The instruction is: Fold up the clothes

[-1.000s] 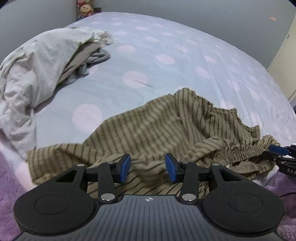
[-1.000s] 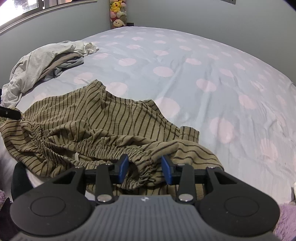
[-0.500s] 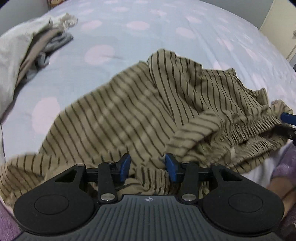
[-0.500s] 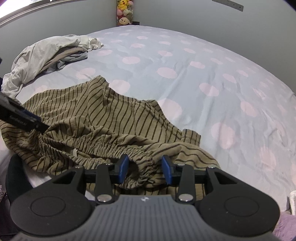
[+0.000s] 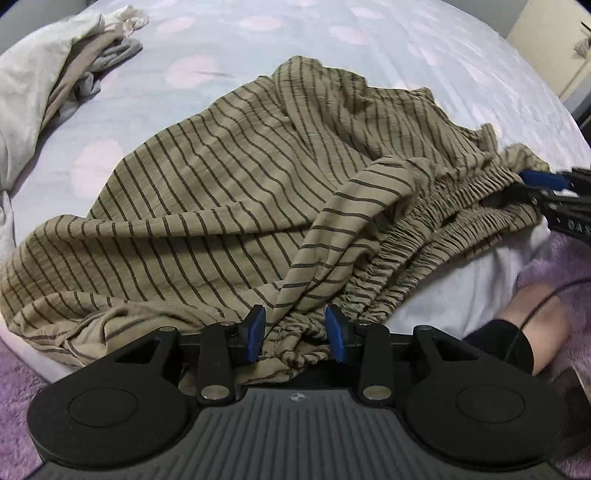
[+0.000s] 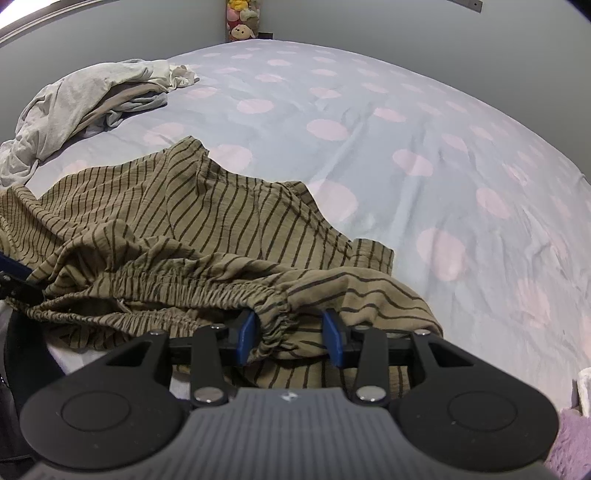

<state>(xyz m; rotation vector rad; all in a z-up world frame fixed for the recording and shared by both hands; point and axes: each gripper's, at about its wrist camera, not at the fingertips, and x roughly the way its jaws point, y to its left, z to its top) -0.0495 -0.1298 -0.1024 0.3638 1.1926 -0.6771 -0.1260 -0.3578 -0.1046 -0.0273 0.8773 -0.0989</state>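
Observation:
Olive striped trousers [image 5: 236, 192] lie crumpled at the near edge of the bed, with the elastic waistband [image 5: 436, 236] toward the right. They also show in the right wrist view [image 6: 207, 221]. My left gripper [image 5: 295, 332] is open, its blue pads on either side of a bunched fold at the waistband's left end. My right gripper [image 6: 290, 339] is open around the gathered waistband [image 6: 275, 314] at its right end. The right gripper's tip [image 5: 546, 188] shows in the left wrist view at the waistband. The left gripper's tip [image 6: 14, 280] shows at the far left of the right wrist view.
The bed has a light blue sheet with pink dots [image 6: 406, 147]. A heap of white and grey clothes [image 5: 40, 74] lies at the back left; it also shows in the right wrist view [image 6: 92, 96]. Purple fuzzy fabric [image 5: 554, 258] is at the bed's near edge. Plush toys [image 6: 242, 18] sit in the far corner.
My left gripper has moved forward and down onto the trousers, so bunched cloth now sits between its open pads. My right gripper has stayed open around the waistband.

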